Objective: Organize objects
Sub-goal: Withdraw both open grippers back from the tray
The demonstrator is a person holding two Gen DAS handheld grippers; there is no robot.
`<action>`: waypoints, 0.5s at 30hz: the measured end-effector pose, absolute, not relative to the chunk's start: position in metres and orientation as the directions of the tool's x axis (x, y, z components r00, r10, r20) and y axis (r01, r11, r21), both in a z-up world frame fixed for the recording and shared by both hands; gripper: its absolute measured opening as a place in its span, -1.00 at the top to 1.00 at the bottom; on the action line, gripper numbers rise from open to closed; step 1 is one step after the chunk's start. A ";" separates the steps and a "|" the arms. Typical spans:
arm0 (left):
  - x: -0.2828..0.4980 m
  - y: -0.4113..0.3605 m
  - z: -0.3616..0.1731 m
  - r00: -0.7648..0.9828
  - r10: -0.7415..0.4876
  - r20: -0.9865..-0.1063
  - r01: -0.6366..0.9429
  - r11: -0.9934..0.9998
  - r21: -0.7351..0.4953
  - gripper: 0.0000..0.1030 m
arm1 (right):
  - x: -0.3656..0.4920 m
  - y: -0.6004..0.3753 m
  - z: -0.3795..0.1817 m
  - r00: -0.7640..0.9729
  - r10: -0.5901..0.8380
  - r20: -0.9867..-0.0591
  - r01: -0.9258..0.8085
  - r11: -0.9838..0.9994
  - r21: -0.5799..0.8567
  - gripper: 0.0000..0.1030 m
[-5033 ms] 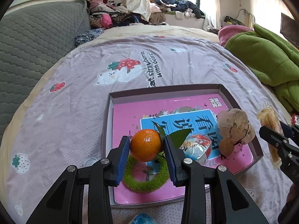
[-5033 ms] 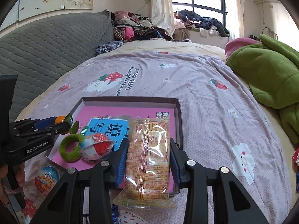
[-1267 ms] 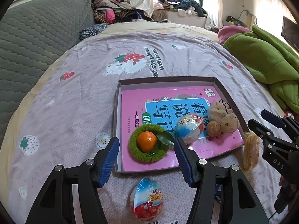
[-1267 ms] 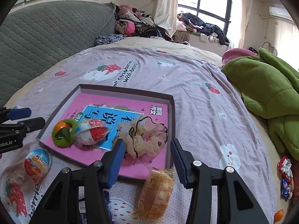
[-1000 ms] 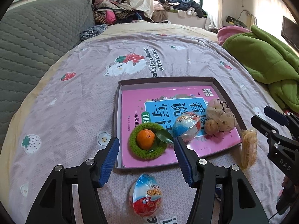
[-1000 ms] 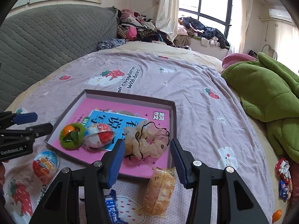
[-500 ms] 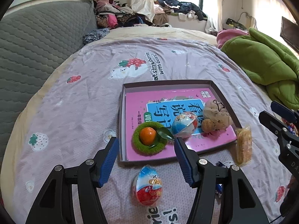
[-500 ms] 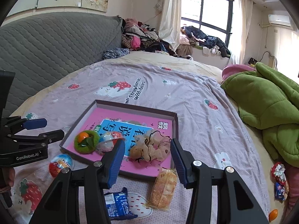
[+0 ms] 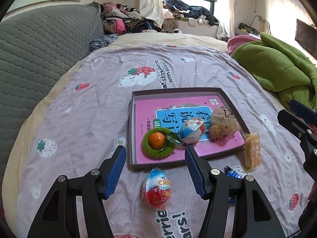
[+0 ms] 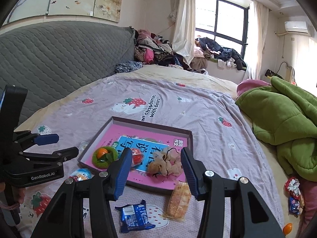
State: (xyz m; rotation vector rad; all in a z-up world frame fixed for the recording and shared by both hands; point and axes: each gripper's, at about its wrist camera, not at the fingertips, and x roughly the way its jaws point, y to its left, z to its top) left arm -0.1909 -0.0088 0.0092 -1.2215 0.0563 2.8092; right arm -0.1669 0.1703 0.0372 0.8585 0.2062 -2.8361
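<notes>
Shallow box tray [image 9: 132, 123] on the strawberry-print bedspread [image 9: 95, 91], pink-and-blue book [image 9: 174, 115] lining the bottom. Already inside: tangerine [image 9: 157, 138] seated in a green fuzzy ring [image 9: 152, 152], leaf attached; foil chocolate egg [image 9: 192, 130] just beside it; beige scrunchie [image 9: 223, 122] toward the right wall. Not yet in: second chocolate egg [image 9: 157, 187] lying just outside the near wall, wrapped wafer pack [image 9: 252, 151] touching or nearly touching the near-right corner, blue snack packet [image 10: 134, 215] further toward the camera. More wrapped sweets [image 10: 295, 194] and a small orange fruit [image 10: 287, 227] well apart at the right edge, near the green quilt [image 10: 287, 119]. Left gripper [image 9: 155, 164] released, nothing between the pads, hanging above the loose egg with the egg framed between the fingers. Right gripper [image 10: 156, 166] likewise unclenched and empty, pointing over the scrunchie and the tray's near wall, wafer pack below and slightly right of centre. Judged step: between placements, both tools free, roughly half the items stowed. Next move probably a descent onto the loose egg with the left, pads straddling the narrow axis, gentle squeeze since foil shell looks slippery and rounded. Wafer pack for the right: flat and crinkly, so a grip across the short width, then a lift over the tray wall into the bare pink area at the back. Risk: egg rolling on soft bedding when nudged.
</notes>
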 end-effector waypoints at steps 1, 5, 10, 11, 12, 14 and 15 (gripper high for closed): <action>-0.189 -0.009 0.010 -0.680 0.057 -0.731 -0.086 -0.996 0.003 -0.23 | -0.164 0.170 0.038 -0.821 -0.125 -0.557 0.206 -0.975 -0.085 0.01; -0.182 -0.011 0.012 -0.686 0.063 -0.725 -0.088 -0.996 -0.003 -0.23 | -0.155 0.168 0.043 -0.825 -0.133 -0.549 0.214 -0.973 -0.088 0.01; -0.167 -0.014 0.018 -0.699 0.072 -0.711 -0.094 -0.996 -0.008 -0.23 | -0.142 0.170 0.050 -0.835 -0.136 -0.533 0.215 -0.972 -0.090 0.01; -0.164 -0.014 0.019 -0.702 0.072 -0.709 -0.093 -0.996 -0.009 -0.23 | -0.141 0.170 0.050 -0.835 -0.134 -0.533 0.215 -0.972 -0.092 0.01; -0.162 -0.016 0.020 -0.704 0.075 -0.706 -0.095 -0.995 -0.011 -0.23 | -0.138 0.170 0.050 -0.837 -0.133 -0.531 0.215 -0.972 -0.095 0.01; -0.158 -0.017 0.021 -0.708 0.077 -0.702 -0.094 -0.995 -0.014 -0.23 | -0.134 0.169 0.050 -0.836 -0.133 -0.532 0.216 -0.972 -0.097 0.00; -0.155 -0.019 0.021 -0.709 0.079 -0.700 -0.094 -0.995 -0.017 -0.23 | -0.133 0.169 0.049 -0.836 -0.133 -0.532 0.217 -0.971 -0.097 0.00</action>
